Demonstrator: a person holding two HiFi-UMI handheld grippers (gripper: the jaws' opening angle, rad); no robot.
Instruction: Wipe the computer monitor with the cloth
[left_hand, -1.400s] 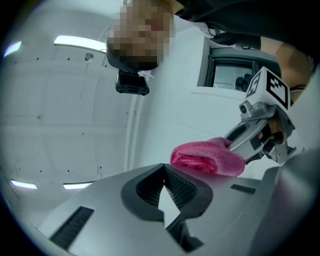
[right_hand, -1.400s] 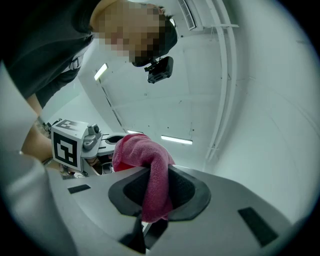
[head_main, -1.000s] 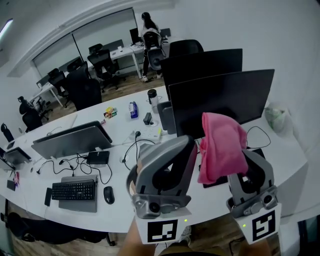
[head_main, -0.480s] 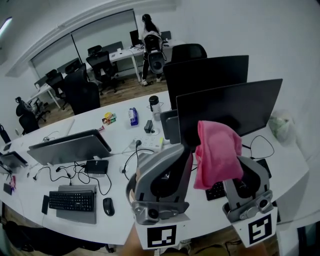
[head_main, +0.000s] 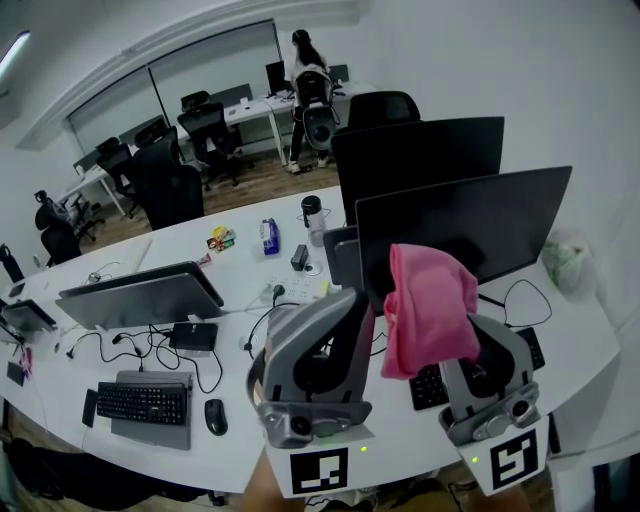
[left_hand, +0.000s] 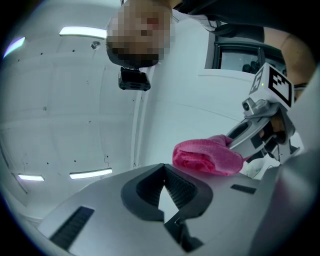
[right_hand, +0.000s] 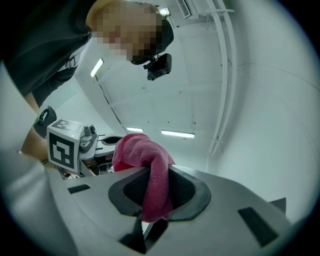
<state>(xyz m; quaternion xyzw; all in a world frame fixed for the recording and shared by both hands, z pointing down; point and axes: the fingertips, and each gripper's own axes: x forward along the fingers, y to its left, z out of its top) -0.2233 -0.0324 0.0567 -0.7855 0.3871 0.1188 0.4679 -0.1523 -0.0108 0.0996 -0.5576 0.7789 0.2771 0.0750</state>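
Head view: the soft pink terry cloth (head_main: 430, 310) droops at lower centre-right, before the wide black flat computer monitor (head_main: 480, 215). It looks light and floppy, best pinched by a bunched fold.

Left gripper view: the left gripper (left_hand: 164, 184) is clenched on nothing.

Right gripper view: the right gripper (right_hand: 152, 197) clamps a fold of the cloth, a pinch the head view hides.

Head view: high over the near edge of the table (head_main: 250, 240), facing forward and steeply down; left gripper (head_main: 345, 305) and right gripper (head_main: 465, 342) close under the lens. Left and right gripper views: each sits just behind its own fingers (left_hand: 182, 187), tilted up at the ceiling (left_hand: 60, 100). Shared: each catches the other gripper and the head camera (left_hand: 134, 80); cloth (head_main: 430, 310) in all three.
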